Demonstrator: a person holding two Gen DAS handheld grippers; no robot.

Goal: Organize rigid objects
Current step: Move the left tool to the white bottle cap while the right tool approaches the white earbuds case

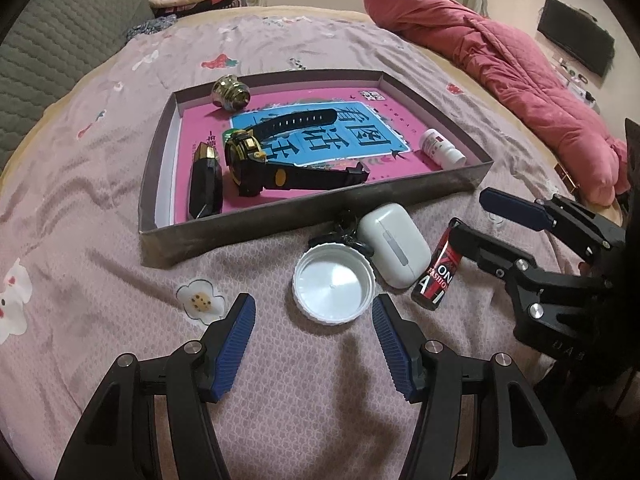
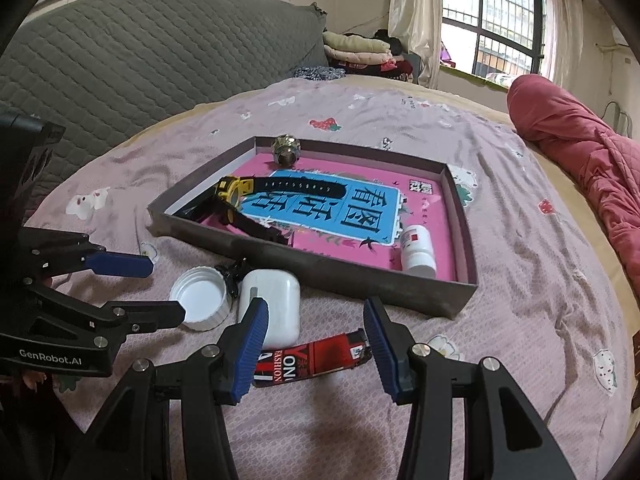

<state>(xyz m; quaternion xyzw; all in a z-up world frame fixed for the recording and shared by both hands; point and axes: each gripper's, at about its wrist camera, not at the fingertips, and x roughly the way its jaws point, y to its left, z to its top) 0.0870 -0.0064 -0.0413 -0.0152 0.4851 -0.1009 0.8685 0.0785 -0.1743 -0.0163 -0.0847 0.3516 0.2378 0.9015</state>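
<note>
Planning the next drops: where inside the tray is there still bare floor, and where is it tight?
In the tray, free: the middle, between the watch and the white bottle, and the far right corner. Crowded: the left end, black case beside the watch, metal knob at the far wall.

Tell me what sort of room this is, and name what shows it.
Most likely a bedroom in a home. The work surface is a bed under a pink patterned bedsheet, with a rolled red quilted duvet along one side and folded clothes piled near the barred window.
</note>
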